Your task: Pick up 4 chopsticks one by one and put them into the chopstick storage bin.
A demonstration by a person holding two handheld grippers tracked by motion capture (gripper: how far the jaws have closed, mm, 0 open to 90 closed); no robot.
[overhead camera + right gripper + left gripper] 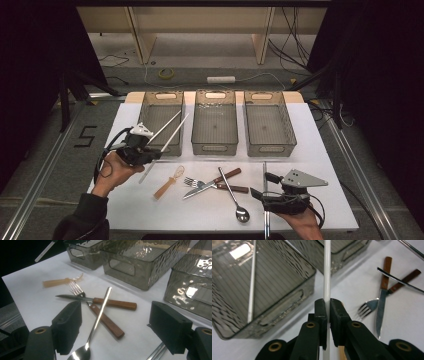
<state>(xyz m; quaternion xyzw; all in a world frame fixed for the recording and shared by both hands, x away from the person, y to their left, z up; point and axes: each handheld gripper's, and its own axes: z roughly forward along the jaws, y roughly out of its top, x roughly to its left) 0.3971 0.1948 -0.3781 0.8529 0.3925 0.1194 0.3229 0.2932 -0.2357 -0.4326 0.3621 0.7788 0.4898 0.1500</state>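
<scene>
At the left of the white surface (320, 150), the left gripper (150, 152) is raised off the surface, its jaws pressed together on a white chopstick (327, 277) that slants up and away toward the near edge of the left bin (161, 121). A second white chopstick (252, 287) already lies slanted inside that bin. The likely risk here is the thin, smooth stick pivoting or slipping in the narrow pinch, since it sticks out far on both sides; its far tip could also catch the bin's rim and flip out on release. Toward the middle lie a pale plastic fork (169, 182), then a crossed heap of a metal fork (192, 182), a wooden-handled knife (212, 184) and a spoon (235, 197); the middle bin (214, 121) and right bin (269, 122) stand behind them. At the right, the right gripper (270, 187) rests low with jaws spread wide, holding nothing, beside a pair of metal chopsticks (265, 175). Reaching into the heap could drag the overlapping pieces along.
</scene>
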